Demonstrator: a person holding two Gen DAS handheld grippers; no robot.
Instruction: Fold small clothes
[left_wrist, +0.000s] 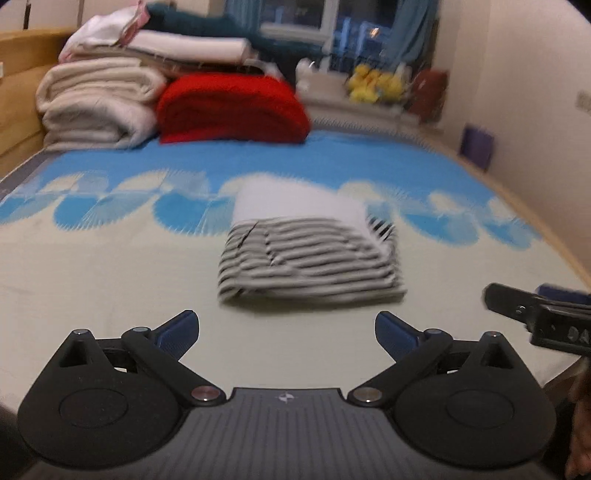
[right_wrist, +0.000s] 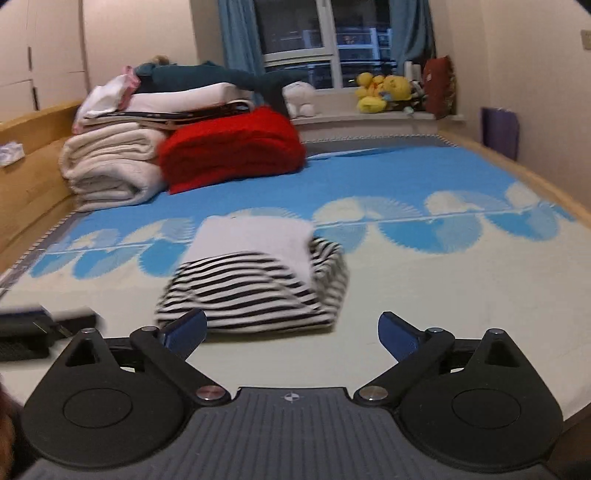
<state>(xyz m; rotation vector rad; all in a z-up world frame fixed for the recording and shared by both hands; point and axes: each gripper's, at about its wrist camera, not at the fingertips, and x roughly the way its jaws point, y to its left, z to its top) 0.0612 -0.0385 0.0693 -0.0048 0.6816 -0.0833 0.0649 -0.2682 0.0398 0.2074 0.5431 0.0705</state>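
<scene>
A folded black-and-white striped garment (left_wrist: 310, 262) lies on the bed mat, with a folded white piece (left_wrist: 295, 201) on its far part. It also shows in the right wrist view (right_wrist: 251, 291). My left gripper (left_wrist: 286, 332) is open and empty, a short way in front of the garment. My right gripper (right_wrist: 291, 332) is open and empty, its left finger (right_wrist: 186, 328) close to the garment's near edge. The right gripper's side shows at the right of the left wrist view (left_wrist: 543, 314). The left gripper's side shows at the left of the right wrist view (right_wrist: 33, 328).
A stack of cream blankets (right_wrist: 110, 170) and a red folded blanket (right_wrist: 232, 147) sit at the far left of the blue-and-cream mat (right_wrist: 443, 277). Yellow plush toys (right_wrist: 384, 90) sit on the windowsill. A wooden bed rail (right_wrist: 26, 162) runs on the left, a wall on the right.
</scene>
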